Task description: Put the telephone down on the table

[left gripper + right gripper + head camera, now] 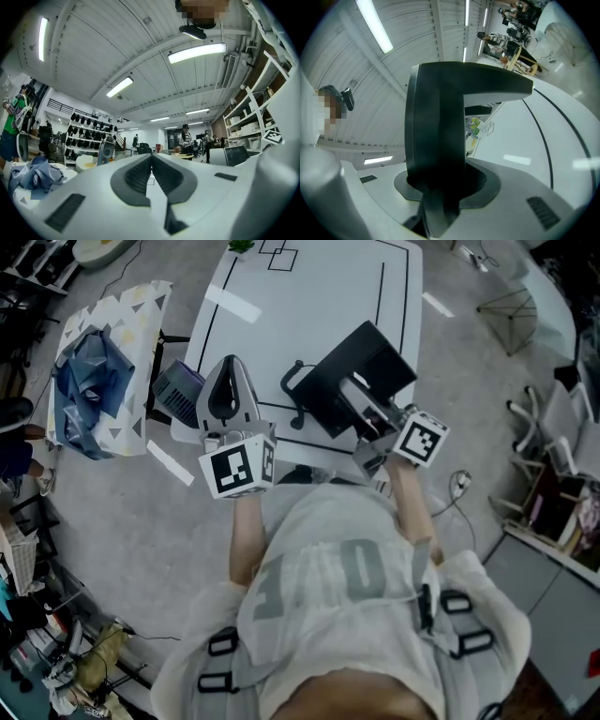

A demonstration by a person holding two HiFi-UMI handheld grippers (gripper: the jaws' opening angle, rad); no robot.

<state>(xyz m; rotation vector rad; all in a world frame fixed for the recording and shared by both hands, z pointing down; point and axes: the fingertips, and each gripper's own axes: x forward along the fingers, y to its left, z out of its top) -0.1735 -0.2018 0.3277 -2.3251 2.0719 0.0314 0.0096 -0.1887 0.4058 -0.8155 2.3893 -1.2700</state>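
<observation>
The black telephone (361,371) is held tilted over the near right part of the white table (319,287). My right gripper (367,416) is shut on its lower edge. In the right gripper view the telephone (440,117) rises as a dark slab from between the pads of the right gripper (440,190), with the ceiling behind it. A black curved piece (293,388) hangs off the telephone's left side. My left gripper (230,371) is shut and holds nothing, at the table's near left corner. In the left gripper view, the left gripper (151,163) has its pads (136,174) pressed together.
Black lines are marked on the table (534,145), and a small green thing (242,246) sits at its far edge. To the left stand a grey-purple device (178,390) and a patterned stand with blue cloth (89,381). White tape strips (169,462) lie on the floor; chairs (553,423) are at the right.
</observation>
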